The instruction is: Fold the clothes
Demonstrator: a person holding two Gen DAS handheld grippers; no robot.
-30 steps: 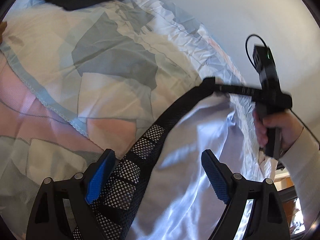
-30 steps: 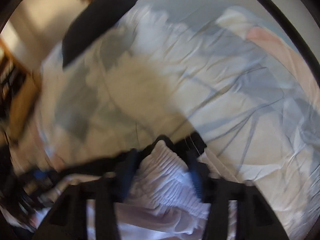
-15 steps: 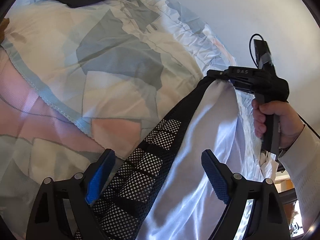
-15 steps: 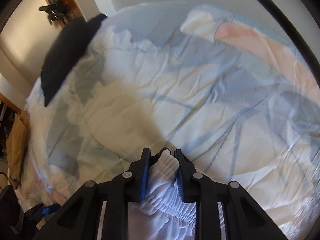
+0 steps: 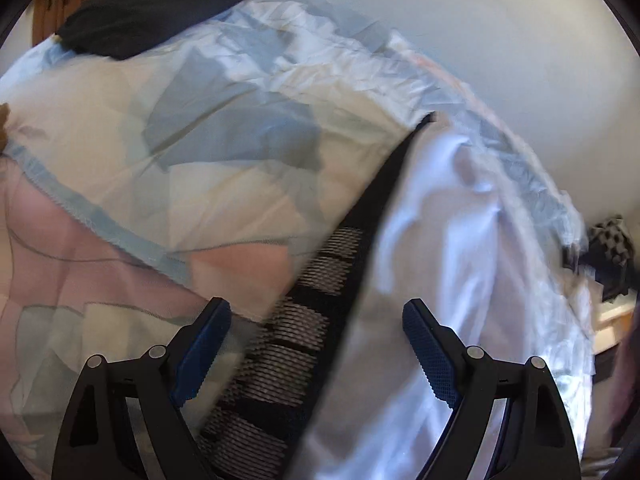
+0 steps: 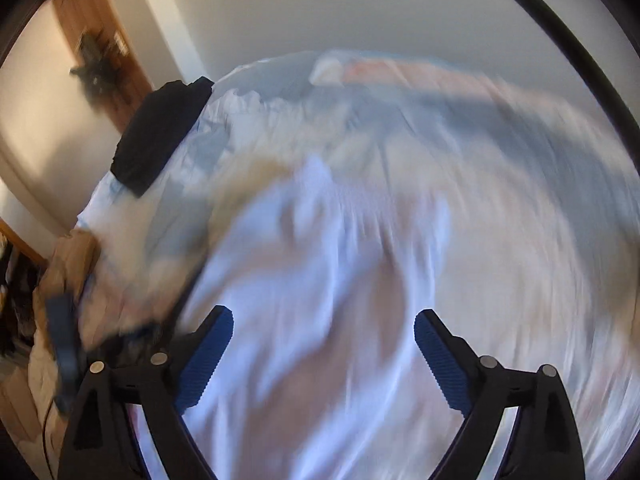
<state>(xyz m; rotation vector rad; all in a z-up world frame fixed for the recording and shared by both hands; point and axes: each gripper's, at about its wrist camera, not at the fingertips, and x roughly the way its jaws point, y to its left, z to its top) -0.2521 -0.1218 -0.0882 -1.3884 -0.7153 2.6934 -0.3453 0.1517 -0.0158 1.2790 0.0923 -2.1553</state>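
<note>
White satin shorts point(image 5: 448, 248) with a black mesh side stripe point(image 5: 312, 320) lie spread on the bed. My left gripper point(image 5: 316, 344) hovers open over the stripe, and its blue pads point(image 5: 200, 344) do not press on the cloth. In the blurred right wrist view my right gripper point(image 6: 324, 356) has its jaws opening wide. Nothing is pinched between them, and the white shorts point(image 6: 304, 272) lie loose beyond the fingers. The right gripper is out of the left wrist view.
A patterned pastel duvet point(image 5: 224, 132) covers the bed. A black cushion point(image 5: 152, 8) point(image 6: 160, 136) sits at its far end. A pale wall runs along the far side, a wooden door point(image 6: 100, 52) stands behind, and dark clutter point(image 5: 608, 252) lies off the bed's right edge.
The right gripper let go of the shorts' white waistband, opened wide and swung away, leaving the left wrist view. The lifted end of the shorts dropped onto the bed. The left gripper stayed open.
</note>
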